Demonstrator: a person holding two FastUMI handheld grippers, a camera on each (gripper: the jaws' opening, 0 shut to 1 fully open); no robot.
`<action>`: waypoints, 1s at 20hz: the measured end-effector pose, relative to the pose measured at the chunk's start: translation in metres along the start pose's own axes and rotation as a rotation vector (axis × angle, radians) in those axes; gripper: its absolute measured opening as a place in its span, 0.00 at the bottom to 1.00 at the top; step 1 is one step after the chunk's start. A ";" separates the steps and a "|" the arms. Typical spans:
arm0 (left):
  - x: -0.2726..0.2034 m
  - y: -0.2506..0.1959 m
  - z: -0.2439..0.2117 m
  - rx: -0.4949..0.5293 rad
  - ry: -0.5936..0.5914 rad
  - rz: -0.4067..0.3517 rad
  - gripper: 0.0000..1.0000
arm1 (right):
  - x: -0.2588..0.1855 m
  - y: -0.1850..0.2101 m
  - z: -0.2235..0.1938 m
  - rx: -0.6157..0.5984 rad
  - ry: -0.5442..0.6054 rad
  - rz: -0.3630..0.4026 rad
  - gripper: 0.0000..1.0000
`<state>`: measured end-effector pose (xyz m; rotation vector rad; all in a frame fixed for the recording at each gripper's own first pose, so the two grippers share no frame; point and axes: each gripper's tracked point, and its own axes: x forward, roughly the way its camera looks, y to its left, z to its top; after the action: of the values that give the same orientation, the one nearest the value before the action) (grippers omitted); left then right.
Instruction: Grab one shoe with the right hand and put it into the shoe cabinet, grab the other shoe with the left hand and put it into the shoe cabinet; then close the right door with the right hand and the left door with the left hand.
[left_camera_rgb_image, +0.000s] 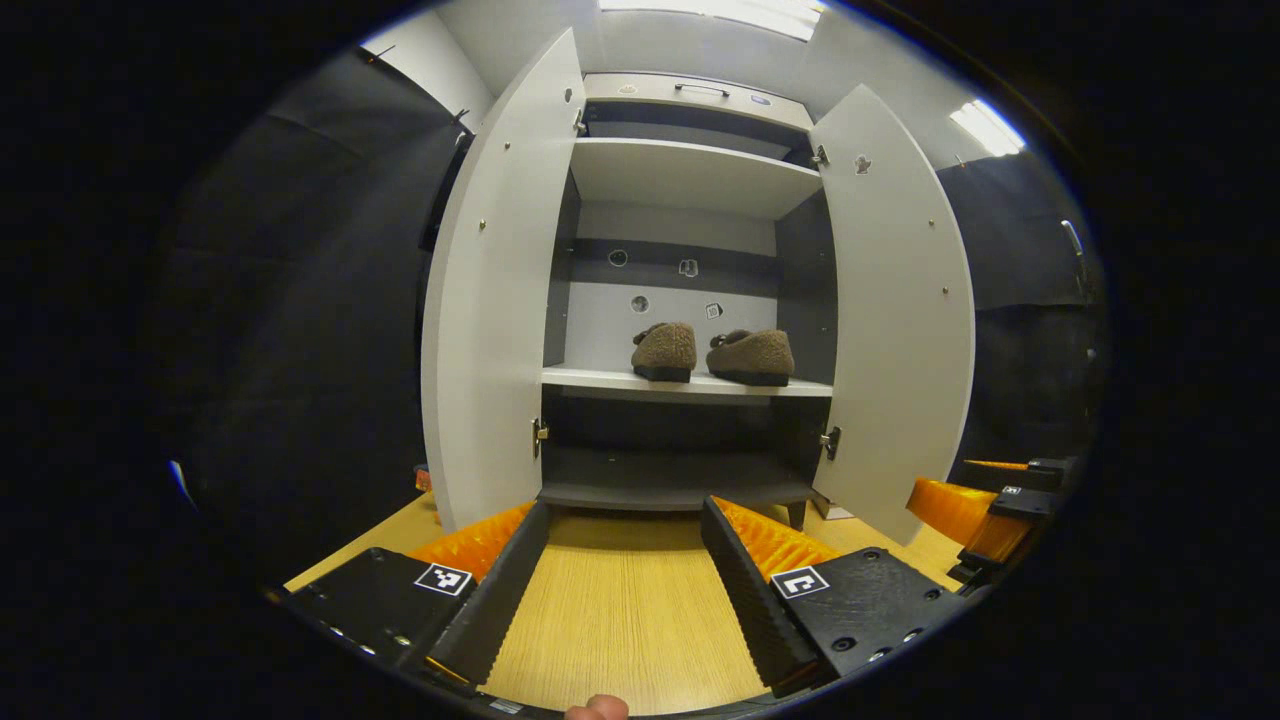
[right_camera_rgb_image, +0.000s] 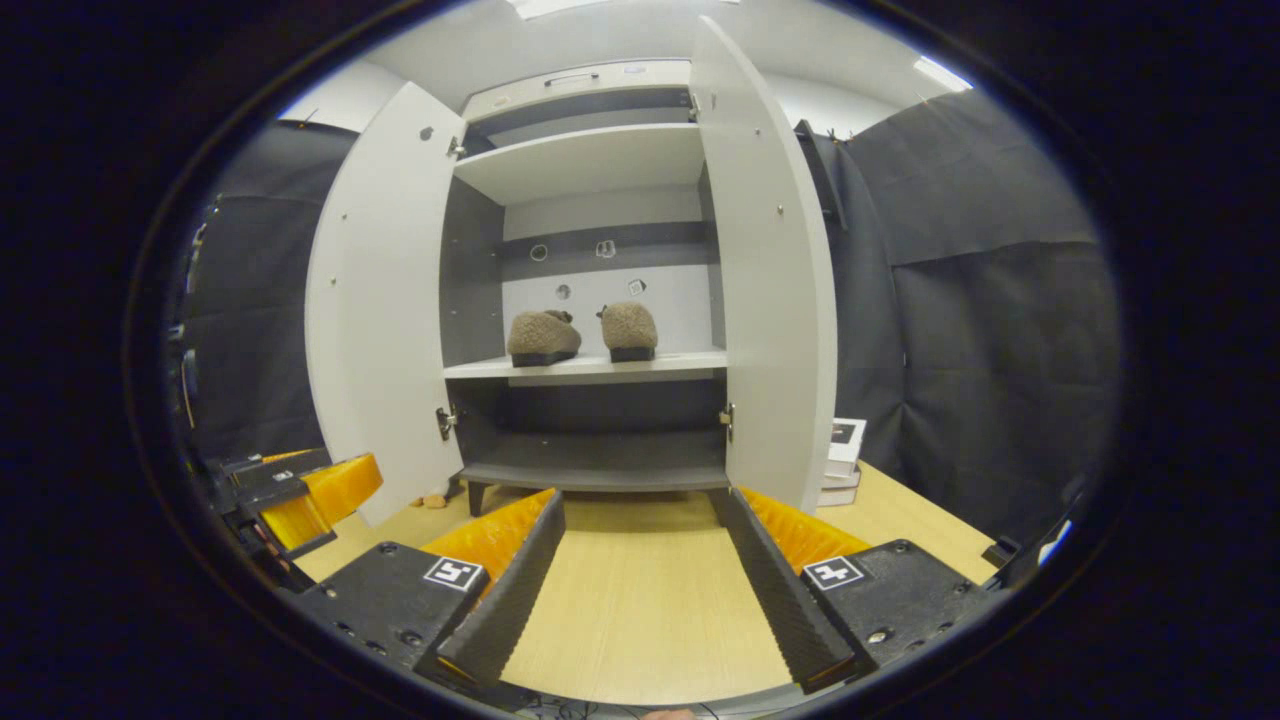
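— Grippers first: left gripper (left_camera_rgb_image: 625, 535) with fingers spread wide, nothing between them; right gripper (right_camera_rgb_image: 640, 525) likewise agape and empty, both above the wooden table (left_camera_rgb_image: 625, 610).

— Shoes?

— Left shoe (left_camera_rgb_image: 665, 351) and right shoe (left_camera_rgb_image: 751, 356) sit side by side on the middle shelf (left_camera_rgb_image: 600, 378) of the shoe cabinet (left_camera_rgb_image: 690, 180) — close, possibly not touching.

— Doors?

— Left door (left_camera_rgb_image: 495, 300) and right door (left_camera_rgb_image: 895, 310) both stand open. Small stack, perhaps boxes (right_camera_rgb_image: 843, 460), beside the right door.

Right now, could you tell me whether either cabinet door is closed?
No, the left door and right door both stand swung wide open.
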<state>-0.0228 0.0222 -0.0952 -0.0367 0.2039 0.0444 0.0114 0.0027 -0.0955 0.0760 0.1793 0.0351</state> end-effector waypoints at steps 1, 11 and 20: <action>-0.001 0.000 -0.003 0.003 0.007 -0.001 0.93 | -0.003 -0.002 0.005 0.007 -0.002 -0.002 0.99; 0.003 0.009 -0.008 -0.003 0.027 0.018 0.93 | -0.022 -0.132 0.126 0.043 -0.133 -0.190 1.00; 0.005 0.000 -0.004 0.030 0.025 -0.004 0.93 | 0.004 -0.198 0.221 0.021 -0.227 -0.258 1.00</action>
<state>-0.0186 0.0220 -0.1001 -0.0079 0.2296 0.0373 0.0603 -0.2103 0.1049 0.0769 -0.0382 -0.2316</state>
